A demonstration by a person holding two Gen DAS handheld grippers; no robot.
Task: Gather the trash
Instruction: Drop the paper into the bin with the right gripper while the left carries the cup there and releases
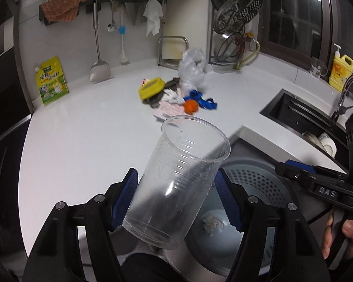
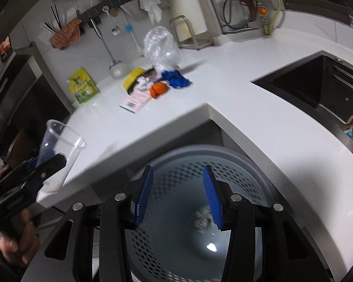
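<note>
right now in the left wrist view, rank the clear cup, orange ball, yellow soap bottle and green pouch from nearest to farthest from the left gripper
1. clear cup: held between the left gripper pads.
2. orange ball: in the trash pile, mid-counter ahead.
3. green pouch at the far left wall and yellow soap bottle far right beside the sink: too close to call.

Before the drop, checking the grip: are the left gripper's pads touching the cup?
Touching. In the left wrist view both blue pads of the left gripper press the clear cup's sides.
</note>
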